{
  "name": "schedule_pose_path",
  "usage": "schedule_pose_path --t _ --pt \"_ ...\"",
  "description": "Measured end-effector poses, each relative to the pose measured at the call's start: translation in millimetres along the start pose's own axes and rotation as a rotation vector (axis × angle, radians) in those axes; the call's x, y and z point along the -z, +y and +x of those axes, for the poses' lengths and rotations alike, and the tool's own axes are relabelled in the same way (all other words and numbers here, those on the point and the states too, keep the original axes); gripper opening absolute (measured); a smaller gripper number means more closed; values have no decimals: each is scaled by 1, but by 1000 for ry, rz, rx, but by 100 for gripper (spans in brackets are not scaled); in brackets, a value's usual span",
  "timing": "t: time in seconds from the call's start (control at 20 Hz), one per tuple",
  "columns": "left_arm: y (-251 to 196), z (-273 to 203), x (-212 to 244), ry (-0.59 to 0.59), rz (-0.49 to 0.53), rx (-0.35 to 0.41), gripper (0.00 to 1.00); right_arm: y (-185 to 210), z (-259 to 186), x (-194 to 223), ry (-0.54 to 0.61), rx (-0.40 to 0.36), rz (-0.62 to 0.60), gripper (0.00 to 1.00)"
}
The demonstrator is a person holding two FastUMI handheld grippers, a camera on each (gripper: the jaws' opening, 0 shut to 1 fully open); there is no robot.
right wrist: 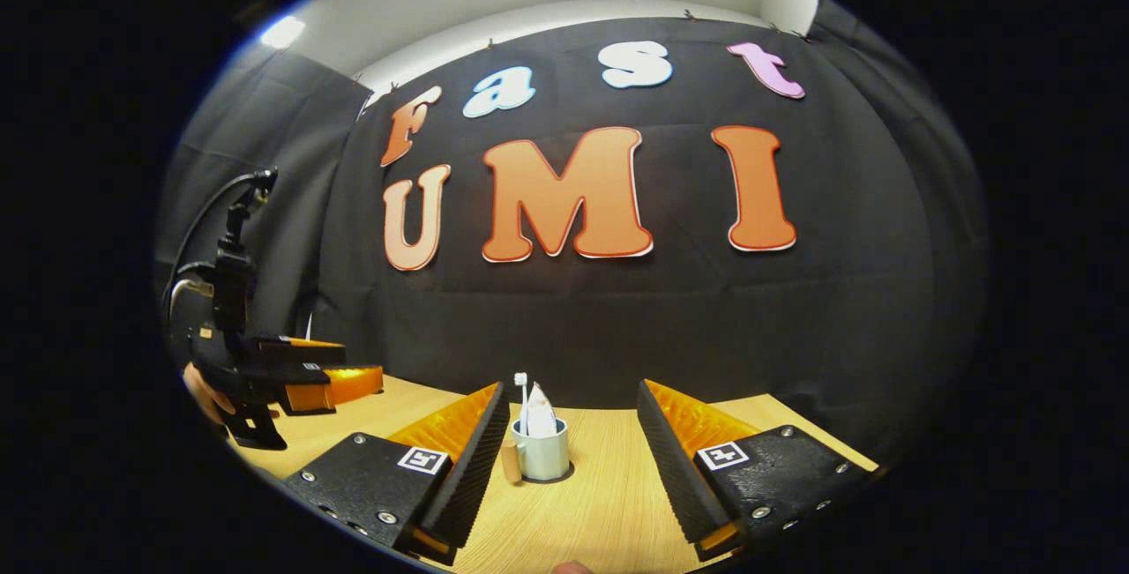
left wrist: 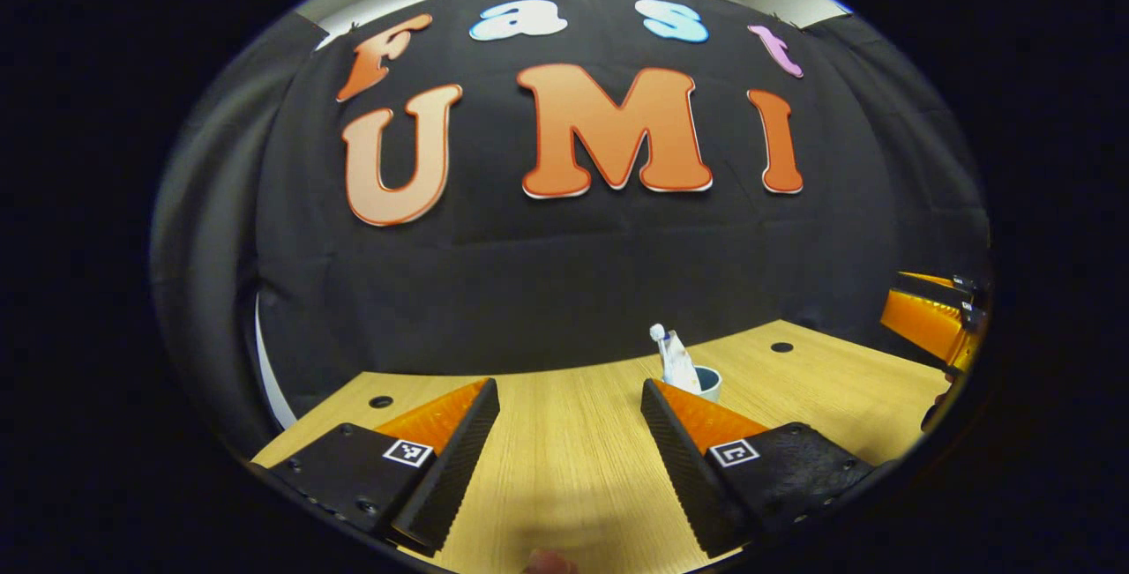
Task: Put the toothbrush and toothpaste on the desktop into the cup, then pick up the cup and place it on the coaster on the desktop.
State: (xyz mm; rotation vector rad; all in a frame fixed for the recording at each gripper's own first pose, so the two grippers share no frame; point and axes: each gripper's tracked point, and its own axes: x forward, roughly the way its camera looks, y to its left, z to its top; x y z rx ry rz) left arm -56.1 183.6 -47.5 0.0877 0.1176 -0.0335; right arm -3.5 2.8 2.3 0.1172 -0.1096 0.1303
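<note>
Backing straight off looks wisest: the right gripper (right wrist: 573,459) stands wide and empty on either side of the cup (right wrist: 543,454), which holds the toothbrush (right wrist: 521,398) and toothpaste (right wrist: 540,415) and seemingly sits on a dark coaster (right wrist: 549,477). The left gripper (left wrist: 569,451), also wide, waits apart on the desktop (left wrist: 573,477).

Both my gripper views sit low over the table (left wrist: 573,459), facing the booth wall; they share the cup (right wrist: 542,455).
</note>
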Motion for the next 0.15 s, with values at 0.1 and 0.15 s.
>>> schedule_pose_path --t 0.1,0.15 --pt "15 -19 -12 -55 -6 -19 98 12 -2 -4 -13 -7 -21 88" --pt "20 -27 -15 -82 -8 -30 98 17 -3 -5 -22 -7 -33 88"
